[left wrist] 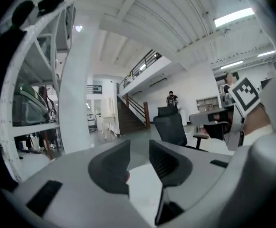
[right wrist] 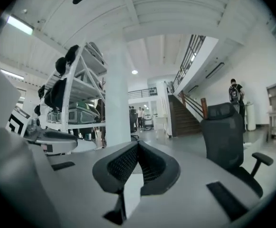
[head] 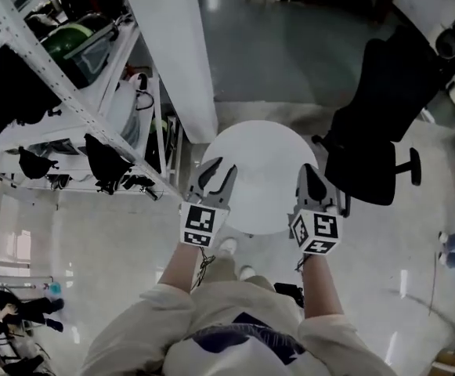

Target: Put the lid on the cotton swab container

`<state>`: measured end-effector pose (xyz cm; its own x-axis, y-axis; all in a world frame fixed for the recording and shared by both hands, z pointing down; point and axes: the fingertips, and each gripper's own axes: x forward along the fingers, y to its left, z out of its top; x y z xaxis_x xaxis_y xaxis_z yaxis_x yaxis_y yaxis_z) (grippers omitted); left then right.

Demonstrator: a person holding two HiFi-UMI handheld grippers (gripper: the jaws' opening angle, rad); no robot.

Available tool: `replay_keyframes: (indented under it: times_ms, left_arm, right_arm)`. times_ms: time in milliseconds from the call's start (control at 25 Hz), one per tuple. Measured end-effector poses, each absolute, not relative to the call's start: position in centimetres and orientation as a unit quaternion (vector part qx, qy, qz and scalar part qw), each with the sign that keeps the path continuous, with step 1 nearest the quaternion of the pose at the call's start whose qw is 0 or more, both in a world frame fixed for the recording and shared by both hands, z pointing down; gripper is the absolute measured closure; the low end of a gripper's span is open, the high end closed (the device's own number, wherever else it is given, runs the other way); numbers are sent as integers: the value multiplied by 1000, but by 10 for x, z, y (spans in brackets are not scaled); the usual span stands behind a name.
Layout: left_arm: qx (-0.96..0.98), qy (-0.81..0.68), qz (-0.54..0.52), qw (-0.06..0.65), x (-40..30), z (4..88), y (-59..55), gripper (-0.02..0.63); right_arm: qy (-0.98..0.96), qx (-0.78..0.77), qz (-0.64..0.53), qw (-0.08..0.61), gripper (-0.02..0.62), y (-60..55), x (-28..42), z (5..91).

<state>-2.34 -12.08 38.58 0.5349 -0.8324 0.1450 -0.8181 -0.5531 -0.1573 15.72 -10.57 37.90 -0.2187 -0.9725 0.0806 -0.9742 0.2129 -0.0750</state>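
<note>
- Head view: left gripper [head: 218, 171] and right gripper [head: 311, 172] hover side by side over the near edge of a round white worktop [head: 258, 151]. A black office chair [head: 376, 124] stands to its right and a white rack [head: 78, 92] to its left.
- Left gripper view: the jaws stand apart with nothing between them, only white worktop below. The chair is ahead.
- Right gripper view: the jaws meet at their tips and hold nothing. A white pillar [right wrist: 116, 103] rises ahead.
- Cotton swab container and lid appear in no view.

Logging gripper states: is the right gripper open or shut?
Shut. The right gripper shows its jaw tips meeting in its own view, with nothing between them.
</note>
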Motion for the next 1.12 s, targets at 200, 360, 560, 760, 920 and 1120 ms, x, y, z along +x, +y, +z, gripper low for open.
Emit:
replay_keyframes:
  times_ms: [200,360,560,760,920,1120]
  left_arm:
    - [-851,519,-41,75,-27,333,-80,588]
    - [-837,537,-21,98,-31,314,-59,606]
    - [-832,542,10,115,-40,303,-47,607]
    - [-842,528,21,113,-52,298,-54,609]
    - [-849,513,31,125,-50,290,-60,609]
    - [-856,499,42,131,-47,286,-56,609]
  right_arm:
    - [-794,608,-19,14,584,-71,139,346]
    - [-792,609,-31,9,584,-54,127,339]
    - [-786,615,-65,12,584,-45,110,330]
    - [-763,641,-87,4,584,-50,96,317]
    - [-748,655,-107,1,584,-50,91,305]
    - [-742,661,-112,1,586,-45,85,302]
